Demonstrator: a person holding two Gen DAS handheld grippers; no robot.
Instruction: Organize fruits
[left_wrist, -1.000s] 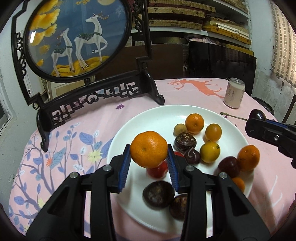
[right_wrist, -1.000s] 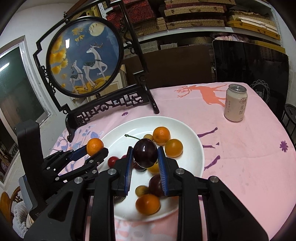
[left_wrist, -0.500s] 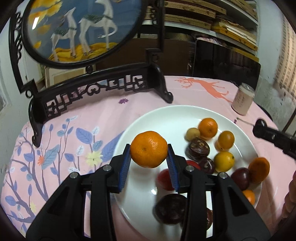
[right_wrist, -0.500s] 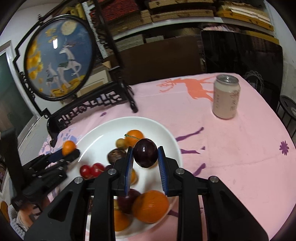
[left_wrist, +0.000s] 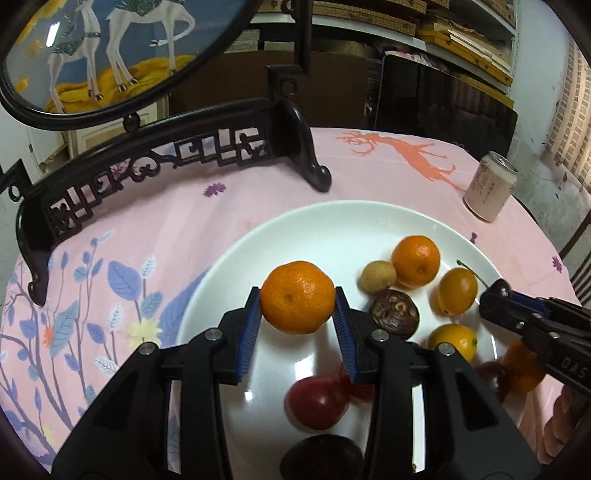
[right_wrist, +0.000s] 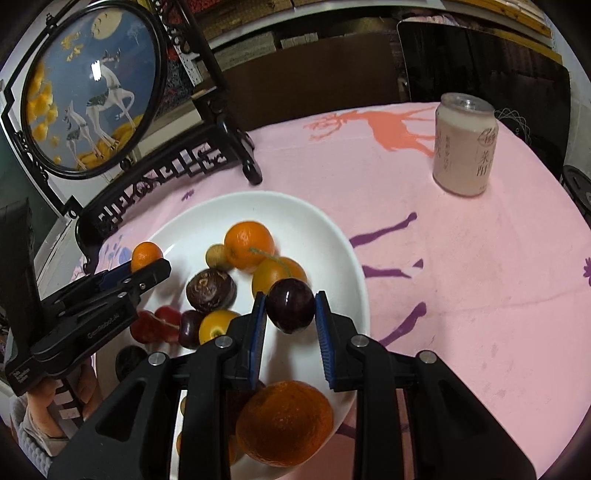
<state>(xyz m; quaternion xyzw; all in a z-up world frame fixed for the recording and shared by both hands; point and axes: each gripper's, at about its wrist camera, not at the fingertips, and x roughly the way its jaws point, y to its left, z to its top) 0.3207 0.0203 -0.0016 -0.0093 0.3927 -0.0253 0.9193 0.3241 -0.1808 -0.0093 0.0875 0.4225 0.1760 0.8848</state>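
Two fruits are lifted: our left gripper (left_wrist: 297, 317) clamps a mandarin (left_wrist: 297, 297), our right gripper (right_wrist: 290, 325) a dark plum (right_wrist: 290, 304), above the white plate (left_wrist: 332, 221). Most fruit there remains unsorted.

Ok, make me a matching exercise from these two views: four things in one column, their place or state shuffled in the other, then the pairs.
Things:
1. mandarin
2. dark plum
3. can
4. wrinkled passion fruit

Places or states:
A. standing upright on the pink tablecloth, off the plate
B. clamped in the left gripper
C. lying loose on the white plate
D. clamped in the right gripper

Pairs: 1-B, 2-D, 3-A, 4-C
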